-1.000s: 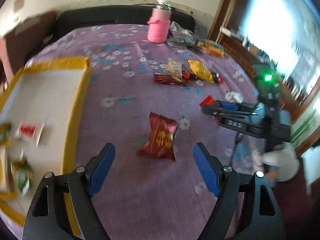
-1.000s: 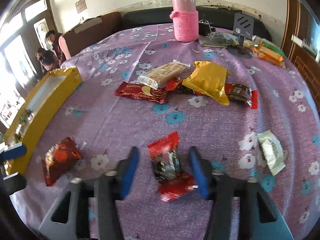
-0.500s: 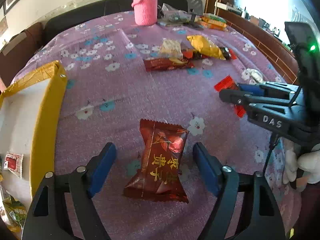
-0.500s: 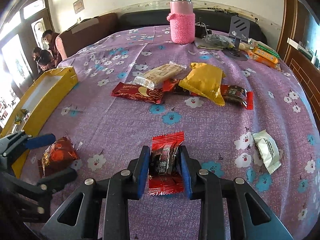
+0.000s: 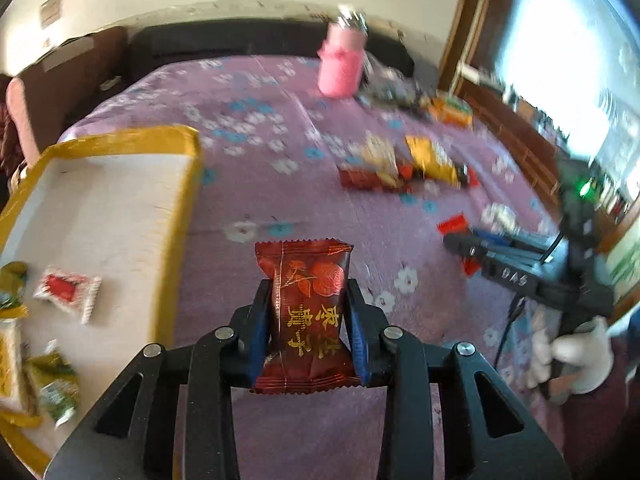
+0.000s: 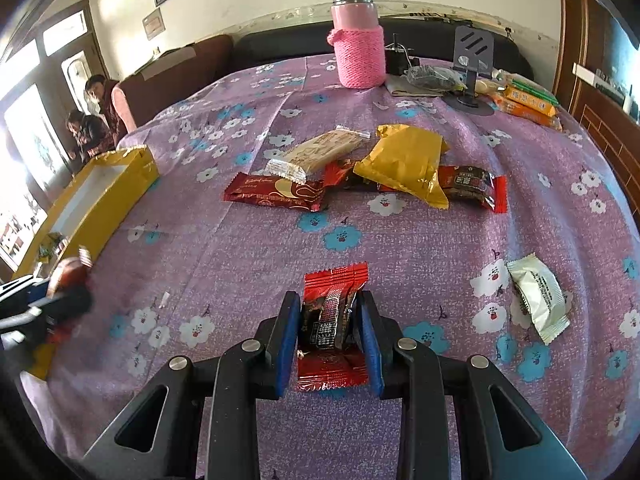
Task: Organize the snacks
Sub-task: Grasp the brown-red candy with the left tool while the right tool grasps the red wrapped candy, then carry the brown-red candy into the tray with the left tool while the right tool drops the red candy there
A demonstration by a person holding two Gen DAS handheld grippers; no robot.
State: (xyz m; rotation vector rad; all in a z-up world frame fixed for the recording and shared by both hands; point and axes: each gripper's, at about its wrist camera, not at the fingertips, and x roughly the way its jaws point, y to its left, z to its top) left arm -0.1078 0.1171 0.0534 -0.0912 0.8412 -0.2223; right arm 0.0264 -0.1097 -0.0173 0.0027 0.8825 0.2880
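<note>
Our left gripper is closing on the dark red snack packet, its blue pads pressing both sides, with the yellow box off to its left. Our right gripper is clenched around the red-and-black snack packet on the purple flowered cloth; the white packet lies to its right, and the pile with the gold packet sits well ahead.

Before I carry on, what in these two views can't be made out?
- Left wrist view: snack pile and pink bottle are motion-blurred; labels unreadable.
- Left wrist view: yellow box, near end cut by the frame edge.
- Right wrist view: box contents behind its wall; left gripper blurred at the edge.
</note>
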